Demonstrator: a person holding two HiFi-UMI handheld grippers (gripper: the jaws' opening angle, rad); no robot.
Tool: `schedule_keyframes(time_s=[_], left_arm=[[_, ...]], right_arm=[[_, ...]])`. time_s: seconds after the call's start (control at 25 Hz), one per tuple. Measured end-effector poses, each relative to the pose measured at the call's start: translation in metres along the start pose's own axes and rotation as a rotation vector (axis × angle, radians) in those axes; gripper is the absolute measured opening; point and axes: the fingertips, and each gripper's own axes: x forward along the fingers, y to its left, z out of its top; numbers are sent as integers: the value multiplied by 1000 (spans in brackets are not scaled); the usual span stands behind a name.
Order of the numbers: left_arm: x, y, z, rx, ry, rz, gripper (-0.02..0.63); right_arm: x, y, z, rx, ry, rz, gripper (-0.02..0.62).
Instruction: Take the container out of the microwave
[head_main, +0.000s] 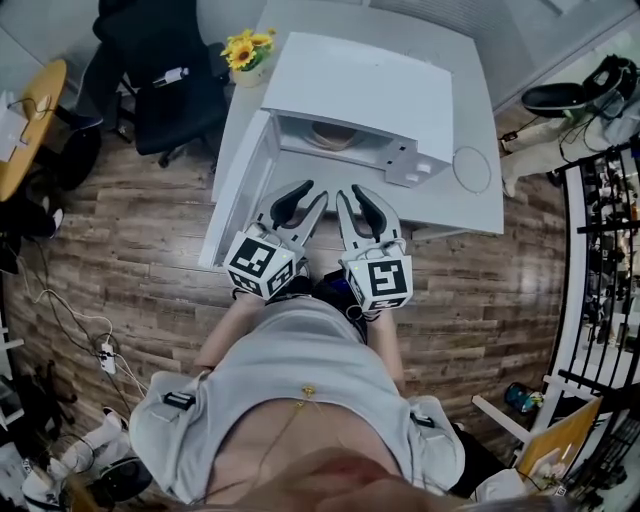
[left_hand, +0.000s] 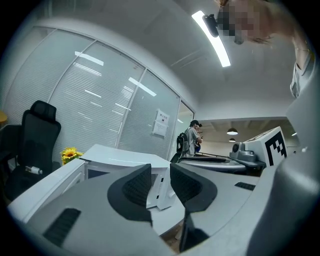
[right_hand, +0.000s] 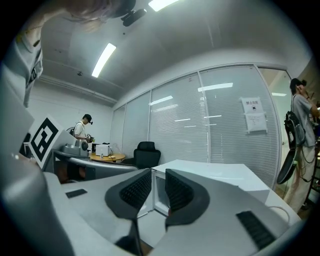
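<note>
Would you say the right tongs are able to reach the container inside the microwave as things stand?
Probably yes. The microwave door stands swung open to the left, the container shows just inside, and nothing lies between it and the right tongs, which are open and empty.

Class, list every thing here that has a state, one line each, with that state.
microwave door: swung open.
container: inside the microwave, not yet touched.
left gripper: jaws apart, nothing between them.
right gripper: jaws apart, nothing between them.
</note>
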Motion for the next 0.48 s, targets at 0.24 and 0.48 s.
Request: schedule_keyframes(time_s=[0.24,0.48], left_arm=[[4,20,-1,-26,7,9,120],[11,28,0,-45,6,25,120]], right_arm=[[16,-1,-5,16,25,-4,94],[28,-4,-3,4,38,16,95]])
